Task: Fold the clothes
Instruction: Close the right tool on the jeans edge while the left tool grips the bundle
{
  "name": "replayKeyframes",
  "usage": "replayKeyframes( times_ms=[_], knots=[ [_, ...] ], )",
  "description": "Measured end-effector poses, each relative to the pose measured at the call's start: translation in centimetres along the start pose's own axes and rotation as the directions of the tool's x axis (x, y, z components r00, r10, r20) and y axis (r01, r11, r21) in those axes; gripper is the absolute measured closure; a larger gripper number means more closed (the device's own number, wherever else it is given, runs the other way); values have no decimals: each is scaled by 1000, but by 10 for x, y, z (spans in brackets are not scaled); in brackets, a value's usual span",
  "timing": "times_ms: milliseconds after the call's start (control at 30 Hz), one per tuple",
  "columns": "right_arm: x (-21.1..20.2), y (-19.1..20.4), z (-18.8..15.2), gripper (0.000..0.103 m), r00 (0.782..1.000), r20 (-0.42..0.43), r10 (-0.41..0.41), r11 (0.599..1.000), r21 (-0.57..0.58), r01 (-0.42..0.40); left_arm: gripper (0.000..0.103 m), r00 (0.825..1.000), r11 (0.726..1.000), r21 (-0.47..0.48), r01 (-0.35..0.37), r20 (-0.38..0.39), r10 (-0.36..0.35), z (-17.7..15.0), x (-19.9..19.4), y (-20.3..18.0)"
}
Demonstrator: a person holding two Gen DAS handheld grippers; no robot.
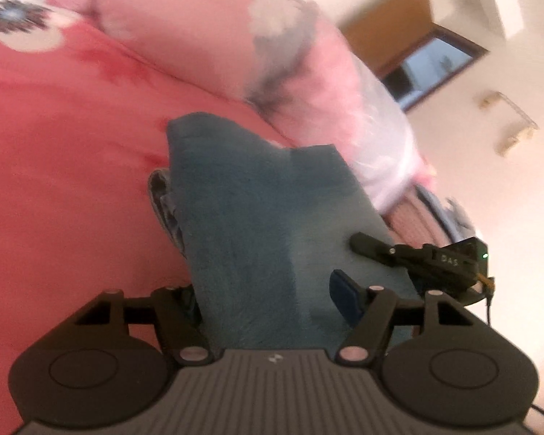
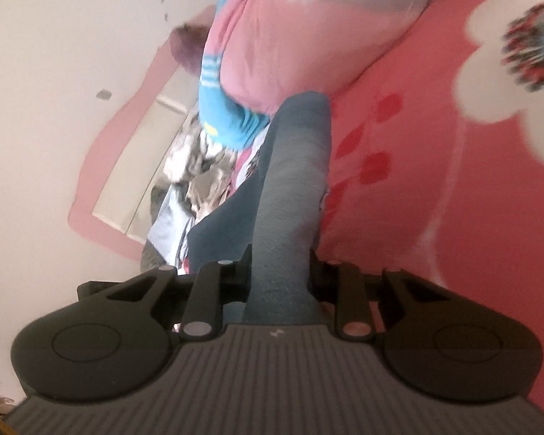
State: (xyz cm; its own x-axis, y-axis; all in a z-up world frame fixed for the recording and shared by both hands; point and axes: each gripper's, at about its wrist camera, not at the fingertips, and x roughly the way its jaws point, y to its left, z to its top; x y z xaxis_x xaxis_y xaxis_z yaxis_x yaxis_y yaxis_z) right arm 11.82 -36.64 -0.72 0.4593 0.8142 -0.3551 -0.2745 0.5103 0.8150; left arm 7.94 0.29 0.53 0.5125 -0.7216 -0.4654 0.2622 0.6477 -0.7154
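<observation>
1. Teal-blue soft fabric garment (image 1: 254, 217): in the left wrist view it rises as a wide folded panel from the left claw (image 1: 268, 299) out over the bed, its far edge ending at the foot of a pink bundle.
2. To its left, the coral-pink bedsheet with white flower print (image 1: 54, 127) fills that side of the view. A small piece of grey patterned cloth (image 1: 163, 199) peeks out from under the garment's left edge.
3. The left claw's fingers stand partly apart with the garment between them. The left finger is hidden behind the fabric and the dark blue pad (image 1: 344, 301) of the other shows on the right; whether they press on the cloth I cannot tell.
4. Above, the pale pink bundle wrapped in clear plastic (image 1: 217, 36) lies on the bed.
5. Right of the garment, the right claw (image 1: 355, 244) reaches in with its tips drawn together at the garment's right edge. Beyond it, on the cream wall, is a dark wood-framed window (image 1: 435, 65).
6. In the right wrist view, from the left: a jumbled heap of clothes (image 2: 199, 166), a bright blue striped cloth (image 2: 221, 108), then the garment (image 2: 290, 181) as a narrow upright band.
7. The right claw (image 2: 280, 268) is clamped on that band, a finger pressed to each side.
8. The bedsheet (image 2: 435, 181) fills the right.
</observation>
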Motion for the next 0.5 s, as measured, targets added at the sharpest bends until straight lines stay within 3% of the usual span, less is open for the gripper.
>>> replayKeyframes(
  times_ms=[100, 233, 400, 500],
  knots=[
    [-38, -4, -13, 80, 999, 45, -28, 1000, 9, 27, 38, 997, 997, 21, 76, -17, -75, -10, 19, -30],
    [-79, -13, -33, 81, 995, 88, -52, 999, 20, 50, 37, 998, 993, 106, 55, -47, -50, -26, 41, -66],
    [-96, -39, -46, 81, 992, 97, -84, 995, 67, 77, 36, 1000, 999, 37, -7, -24, 8, -35, 41, -44],
    [-95, -58, -46, 81, 991, 115, -69, 992, 113, 55, 29, 998, 998, 15, -55, 12, 55, -34, 29, -25]
  ],
)
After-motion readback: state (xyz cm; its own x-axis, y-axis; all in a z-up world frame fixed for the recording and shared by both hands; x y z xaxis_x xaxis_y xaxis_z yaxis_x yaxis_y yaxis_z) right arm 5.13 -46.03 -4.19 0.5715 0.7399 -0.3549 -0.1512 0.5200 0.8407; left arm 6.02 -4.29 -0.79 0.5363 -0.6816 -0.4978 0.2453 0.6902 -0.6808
